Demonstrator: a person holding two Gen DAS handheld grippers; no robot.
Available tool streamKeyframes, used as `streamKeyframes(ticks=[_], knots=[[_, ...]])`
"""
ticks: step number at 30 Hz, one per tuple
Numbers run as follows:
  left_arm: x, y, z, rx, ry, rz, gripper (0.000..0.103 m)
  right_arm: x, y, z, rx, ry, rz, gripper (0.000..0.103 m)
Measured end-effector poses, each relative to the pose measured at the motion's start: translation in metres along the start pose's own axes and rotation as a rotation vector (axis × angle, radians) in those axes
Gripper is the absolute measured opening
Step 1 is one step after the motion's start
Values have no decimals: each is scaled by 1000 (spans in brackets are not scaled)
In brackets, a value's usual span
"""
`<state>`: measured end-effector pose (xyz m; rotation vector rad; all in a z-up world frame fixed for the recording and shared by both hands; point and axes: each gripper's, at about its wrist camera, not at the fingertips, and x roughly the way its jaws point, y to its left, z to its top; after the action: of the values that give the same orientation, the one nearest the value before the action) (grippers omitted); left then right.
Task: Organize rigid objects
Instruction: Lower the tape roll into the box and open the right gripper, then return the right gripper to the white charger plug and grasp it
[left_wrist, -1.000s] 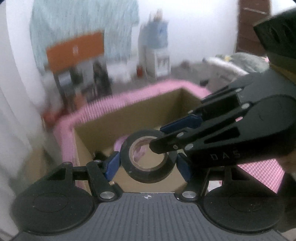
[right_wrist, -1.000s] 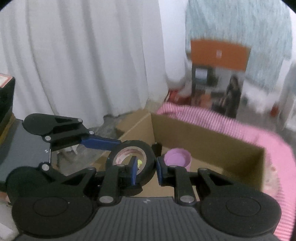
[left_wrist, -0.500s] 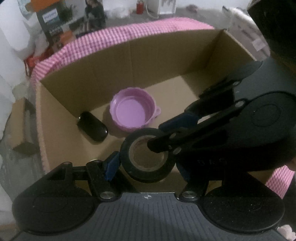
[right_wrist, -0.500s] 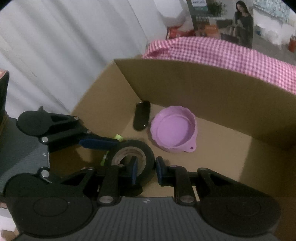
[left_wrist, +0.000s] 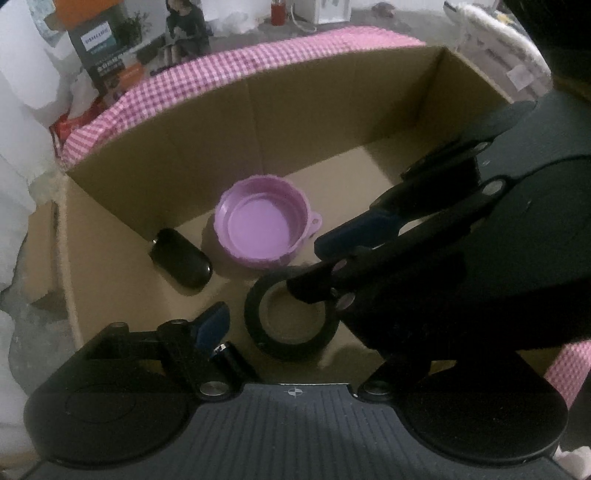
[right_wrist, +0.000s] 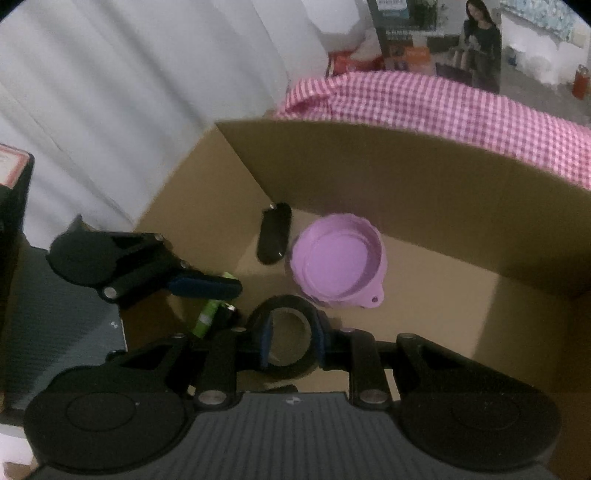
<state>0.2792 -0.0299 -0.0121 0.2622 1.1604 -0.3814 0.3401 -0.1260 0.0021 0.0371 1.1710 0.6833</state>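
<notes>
Right gripper (right_wrist: 291, 341) is pinching the tape roll (right_wrist: 286, 332) wall; left gripper (left_wrist: 280, 325) jaws have just been opening (pads clear). Advice: lower it onto the cardboard box (left_wrist: 306, 110) floor before letting go.

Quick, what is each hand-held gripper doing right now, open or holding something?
Left hand-held gripper: open, its jaws have just been opening off the roll of black tape.
Right hand-held gripper: shut on the wall of the roll of black tape.
</notes>
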Motion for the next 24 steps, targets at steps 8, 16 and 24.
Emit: streamKeyframes(ticks=[8,16,24], knots=[[-61,-3,-19,-15,-175,7,90,-75,22,-25,-46,-234,-21,68],[-128,-39,-73,32,-409,3,98,-172,62,-96,-158,-507,-155,103],[-122,-91,-134,30,-500,-79,100,-201,96,-166,-286,-570,-400,103]])
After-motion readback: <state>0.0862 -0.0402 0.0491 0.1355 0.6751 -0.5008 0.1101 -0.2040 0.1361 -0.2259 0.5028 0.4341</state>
